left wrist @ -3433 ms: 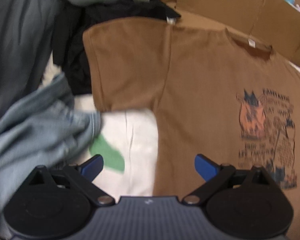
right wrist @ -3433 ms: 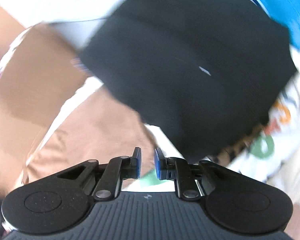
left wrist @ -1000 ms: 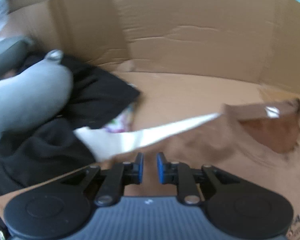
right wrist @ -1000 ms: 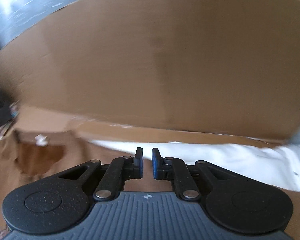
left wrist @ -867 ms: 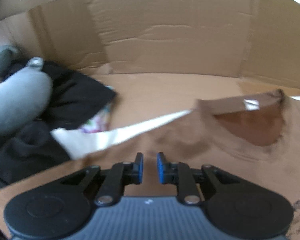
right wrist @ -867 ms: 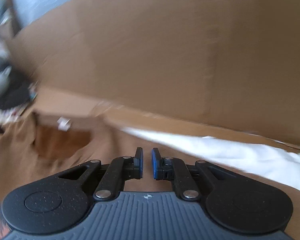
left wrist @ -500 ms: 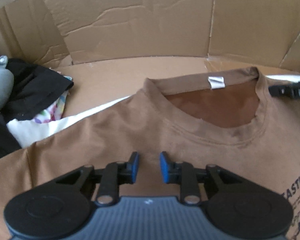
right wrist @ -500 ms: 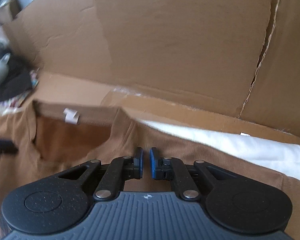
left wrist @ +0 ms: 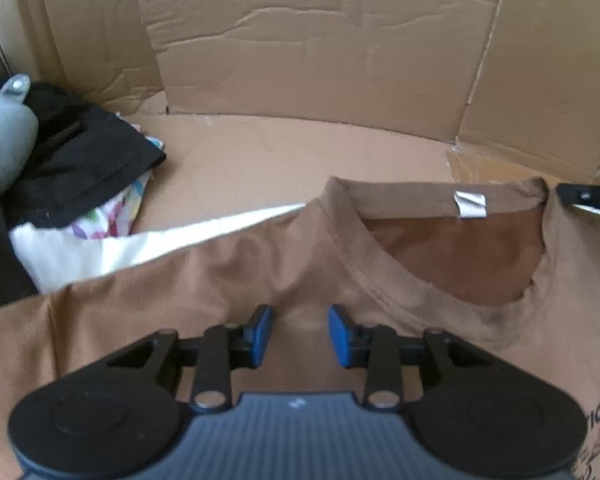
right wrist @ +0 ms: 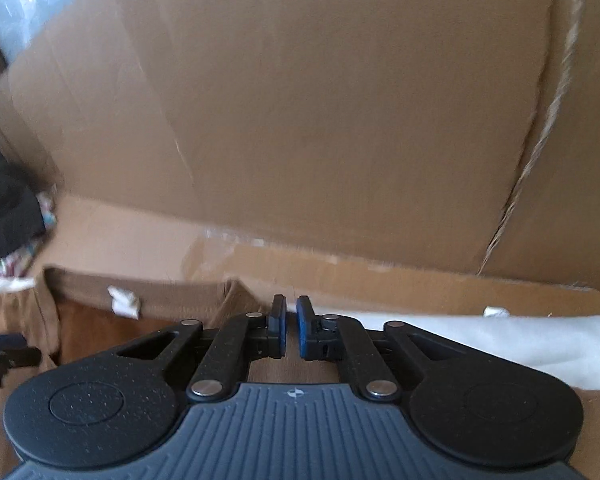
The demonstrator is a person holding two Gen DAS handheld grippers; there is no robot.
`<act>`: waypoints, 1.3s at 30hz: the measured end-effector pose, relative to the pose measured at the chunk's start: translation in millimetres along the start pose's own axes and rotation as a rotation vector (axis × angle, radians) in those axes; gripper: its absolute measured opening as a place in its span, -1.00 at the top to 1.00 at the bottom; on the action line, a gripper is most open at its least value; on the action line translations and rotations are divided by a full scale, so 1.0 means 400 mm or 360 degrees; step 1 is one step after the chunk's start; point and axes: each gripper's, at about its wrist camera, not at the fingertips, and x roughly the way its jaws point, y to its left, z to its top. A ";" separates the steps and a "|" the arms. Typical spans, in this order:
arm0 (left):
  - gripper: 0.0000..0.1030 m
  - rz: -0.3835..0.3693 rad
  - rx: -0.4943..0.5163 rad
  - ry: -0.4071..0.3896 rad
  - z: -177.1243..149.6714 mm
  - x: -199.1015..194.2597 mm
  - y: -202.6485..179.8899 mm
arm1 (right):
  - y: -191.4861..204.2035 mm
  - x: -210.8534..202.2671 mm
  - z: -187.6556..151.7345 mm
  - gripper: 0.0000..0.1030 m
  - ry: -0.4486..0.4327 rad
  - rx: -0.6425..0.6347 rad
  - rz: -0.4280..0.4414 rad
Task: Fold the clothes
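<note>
Two blue-padded jaws of the left gripper (left wrist: pixel 299 335) have just been parting over the brown cotton T-shirt's (left wrist: pixel 228 280) shoulder, nothing pinched between them. The right gripper (right wrist: pixel 291 326) is sitting almost closed at the other shoulder, beside the collar; whether it pinches cloth I cannot tell. Bare cardboard floor (left wrist: pixel 260 152) is lying ahead, cardboard walls (right wrist: pixel 300 120) beyond.

left hand-held gripper (left wrist: pixel 299 334) opening, right hand-held gripper (right wrist: pixel 291 326) nearly closed
</note>
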 end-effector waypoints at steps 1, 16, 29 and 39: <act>0.29 0.0015 -0.0002 -0.0009 0.006 -0.002 -0.001 | 0.003 -0.014 -0.003 0.81 -0.0009 -0.0012 0.0028; 0.20 0.0014 -0.0033 -0.0055 0.034 0.001 -0.035 | 0.161 -0.030 -0.108 -0.12 0.0159 -0.0429 0.0102; -0.19 0.0027 0.0028 -0.0143 -0.062 -0.148 0.006 | 0.189 -0.137 -0.103 -0.12 0.0147 -0.0413 0.0166; -0.31 0.0085 -0.0094 -0.0072 -0.168 -0.218 0.112 | 0.085 -0.254 -0.186 -0.12 0.0199 -0.0276 0.0088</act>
